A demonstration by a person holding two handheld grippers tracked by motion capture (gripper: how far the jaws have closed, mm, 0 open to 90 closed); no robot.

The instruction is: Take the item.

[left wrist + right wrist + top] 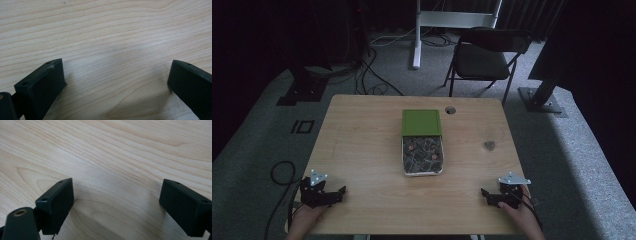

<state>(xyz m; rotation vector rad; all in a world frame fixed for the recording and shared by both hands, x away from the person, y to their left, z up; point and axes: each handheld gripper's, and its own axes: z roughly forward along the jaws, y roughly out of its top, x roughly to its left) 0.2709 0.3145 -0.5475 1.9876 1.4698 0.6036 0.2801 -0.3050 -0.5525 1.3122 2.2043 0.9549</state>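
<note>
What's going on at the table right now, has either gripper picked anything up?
Nothing is being handled yet. A person holds the left gripper and the right gripper at the near corners of the wooden table, both with jaws wide open over bare wood. In the middle sits an open box of small dark items, too small to identify, with its green lid lying at its far end. Neither gripper is near it.

A black folding chair (pixel 484 55) stands beyond the wooden table (pixel 362 150), cables (pixel 372 75) alongside
</note>
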